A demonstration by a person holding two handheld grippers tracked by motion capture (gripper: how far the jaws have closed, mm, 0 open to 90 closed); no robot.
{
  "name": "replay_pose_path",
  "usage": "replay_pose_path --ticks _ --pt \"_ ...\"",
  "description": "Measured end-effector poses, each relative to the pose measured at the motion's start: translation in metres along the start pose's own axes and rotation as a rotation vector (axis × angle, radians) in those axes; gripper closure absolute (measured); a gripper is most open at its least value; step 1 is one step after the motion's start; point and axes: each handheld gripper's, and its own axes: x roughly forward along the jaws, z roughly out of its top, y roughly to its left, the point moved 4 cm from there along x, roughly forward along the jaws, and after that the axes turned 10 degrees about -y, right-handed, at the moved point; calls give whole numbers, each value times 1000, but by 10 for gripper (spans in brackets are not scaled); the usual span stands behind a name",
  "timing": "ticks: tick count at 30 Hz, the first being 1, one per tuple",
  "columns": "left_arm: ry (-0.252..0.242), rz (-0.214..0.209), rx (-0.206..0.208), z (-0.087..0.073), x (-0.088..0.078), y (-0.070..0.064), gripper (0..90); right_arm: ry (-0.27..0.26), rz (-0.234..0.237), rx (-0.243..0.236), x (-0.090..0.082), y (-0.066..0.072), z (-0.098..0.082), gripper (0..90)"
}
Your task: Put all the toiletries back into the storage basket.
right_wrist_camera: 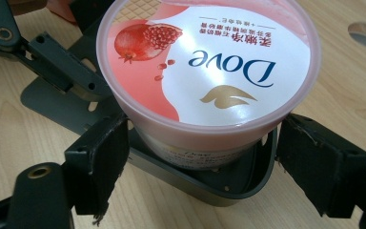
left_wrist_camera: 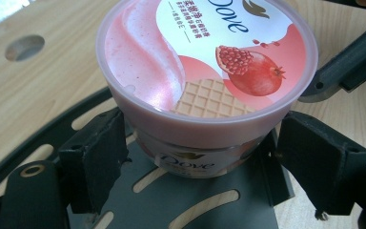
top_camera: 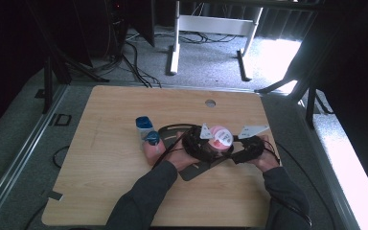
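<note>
A pink Dove tub (top_camera: 220, 136) with its printed lid on stands in the cup of a dark grey slotted stand (top_camera: 194, 170) near the table's middle. My left gripper (top_camera: 207, 143) comes at it from the left and my right gripper (top_camera: 235, 145) from the right. In the left gripper view the tub (left_wrist_camera: 205, 81) sits between the black pads (left_wrist_camera: 97, 160) of my left gripper (left_wrist_camera: 202, 160), just under the lid rim, with slim gaps. In the right gripper view the tub (right_wrist_camera: 205, 76) stands the same way inside my right gripper (right_wrist_camera: 202, 160), and the stand's wall (right_wrist_camera: 248, 183) shows beside the right pad.
Left of the stand are a clear bottle with a blue cap (top_camera: 143, 125) and a pink bottle with a blue cap (top_camera: 153, 145). A round hole (top_camera: 210, 103) is in the tabletop farther back. Black cables (top_camera: 287, 158) trail from the grippers over the wooden table (top_camera: 100, 177).
</note>
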Motion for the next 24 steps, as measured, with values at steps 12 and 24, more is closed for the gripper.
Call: replay_pose_path --ticks 12,24 --pt "21 -7 -12 -3 11 -2 181 18 -14 30 2 -4 -10 181" --pt "49 -20 -39 -10 20 -2 182 56 -17 33 7 -5 -17 179"
